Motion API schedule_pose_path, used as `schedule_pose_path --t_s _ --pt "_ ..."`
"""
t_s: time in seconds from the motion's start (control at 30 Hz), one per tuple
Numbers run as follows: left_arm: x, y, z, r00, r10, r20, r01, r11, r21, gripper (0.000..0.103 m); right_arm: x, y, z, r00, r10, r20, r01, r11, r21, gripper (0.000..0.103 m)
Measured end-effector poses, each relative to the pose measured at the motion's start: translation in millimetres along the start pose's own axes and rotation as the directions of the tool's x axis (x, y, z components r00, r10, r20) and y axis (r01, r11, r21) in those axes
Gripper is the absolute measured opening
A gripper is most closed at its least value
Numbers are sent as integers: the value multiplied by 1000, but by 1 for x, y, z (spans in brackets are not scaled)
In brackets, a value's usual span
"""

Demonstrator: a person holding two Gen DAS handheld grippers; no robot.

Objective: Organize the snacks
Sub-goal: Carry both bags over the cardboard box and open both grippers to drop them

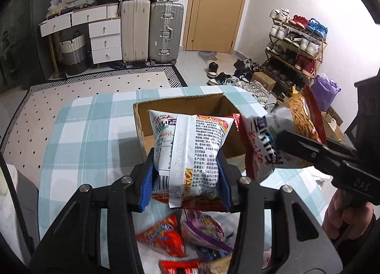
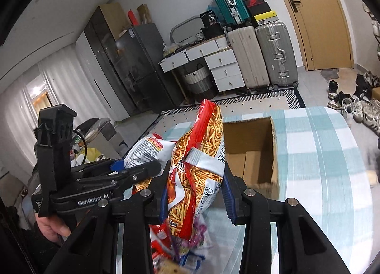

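- At the centre of the left wrist view, we see the left gripper [image 1: 185, 179] clamped on a white snack bag [image 1: 190, 145], its blue pads pressing the bag's lower sides; the bag's long axis runs up the frame, top edge toward the cardboard box [image 1: 142, 126] behind it.
- In the right wrist view, the right gripper [image 2: 194, 195] is closed on a red-and-white noodle snack bag [image 2: 194, 167], which stands nearly upright, its red crimped end pointing to the top of the frame, just left of the box.
- The lower ends of both bags are hidden behind the gripper bodies (print on them is too small for us to read).
- Loose snack packets [image 1: 185, 236] lie blurred on the checked tablecloth [image 1: 95, 131] at the bottom of the frame; we cannot count them.
- The box stands open; the part of its floor we can see is bare cardboard, the rest is blocked by the bags.
- A hand [image 2: 51, 226] at lower left is partly cut off.
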State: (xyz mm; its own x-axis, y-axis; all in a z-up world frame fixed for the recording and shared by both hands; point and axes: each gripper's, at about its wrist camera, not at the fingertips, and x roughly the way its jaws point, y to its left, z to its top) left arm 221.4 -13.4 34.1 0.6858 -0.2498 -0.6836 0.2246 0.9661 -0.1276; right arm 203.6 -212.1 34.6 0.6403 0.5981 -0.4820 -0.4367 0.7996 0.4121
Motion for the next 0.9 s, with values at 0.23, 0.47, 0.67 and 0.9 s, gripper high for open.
schedule_pose_path --t_s 0.23,0.47,0.67,0.9 --pt "31 4 26 1000 6 -28 -6 1000 17 43 32 -12 27 1000 -9 -21 9 1000 12 37" --pt "66 7 39 997 -3 -71 4 1000 15 43 60 -33 38 998 -43 -49 45 998 41 37" --pt "96 9 42 995 -27 -95 28 1000 7 43 77 -44 39 995 -77 -68 80 996 43 37" --pt "120 16 42 992 -35 -122 34 999 -11 59 98 -50 36 988 -120 -99 123 992 32 43"
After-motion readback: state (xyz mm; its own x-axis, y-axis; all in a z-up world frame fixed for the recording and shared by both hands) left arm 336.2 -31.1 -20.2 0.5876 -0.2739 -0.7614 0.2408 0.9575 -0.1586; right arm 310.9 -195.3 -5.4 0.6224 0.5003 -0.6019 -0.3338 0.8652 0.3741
